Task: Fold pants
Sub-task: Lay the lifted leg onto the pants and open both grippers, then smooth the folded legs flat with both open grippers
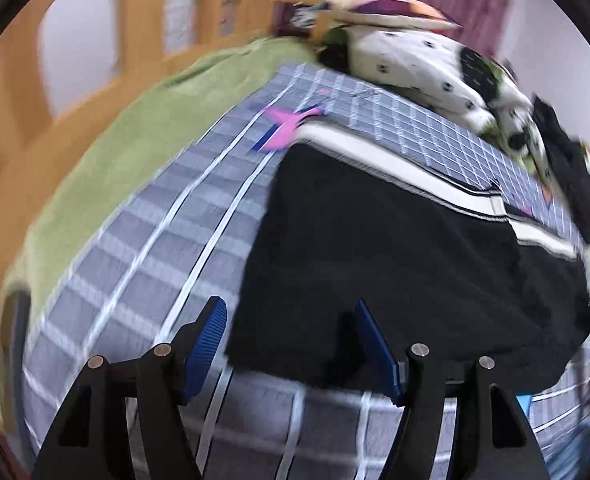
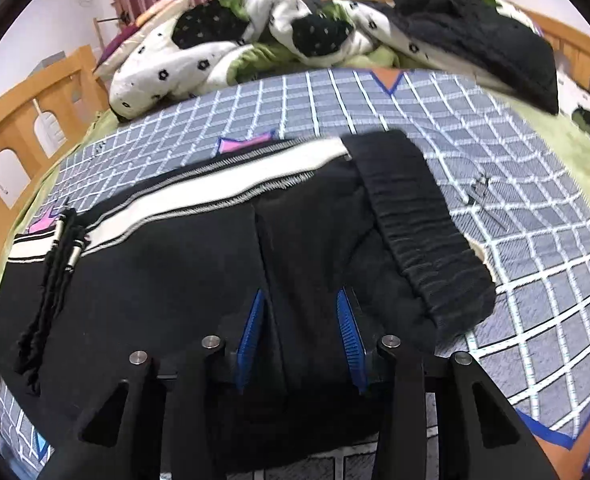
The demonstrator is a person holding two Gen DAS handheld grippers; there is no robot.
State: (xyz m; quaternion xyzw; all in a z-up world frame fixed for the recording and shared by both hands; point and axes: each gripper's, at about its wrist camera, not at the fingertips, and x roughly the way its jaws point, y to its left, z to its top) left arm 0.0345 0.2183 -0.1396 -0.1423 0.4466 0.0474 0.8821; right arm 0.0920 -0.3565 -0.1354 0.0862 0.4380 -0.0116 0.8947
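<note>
One pair of black pants (image 2: 199,280) lies folded in the middle of the bed (image 2: 515,216). The left hand-held gripper (image 1: 291,344) hangs released at the pants' corner; the right hand-held gripper (image 2: 301,336) is released, with cloth between its jaws. Grasp both near-edge layers evenly before the next fold.

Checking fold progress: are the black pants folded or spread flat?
Folded, at least once: the black pants lie as a compact block, with the elastic waistband doubled over on top.

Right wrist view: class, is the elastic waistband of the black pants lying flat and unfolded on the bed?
No: the waistband is turned over onto the pants.
</note>
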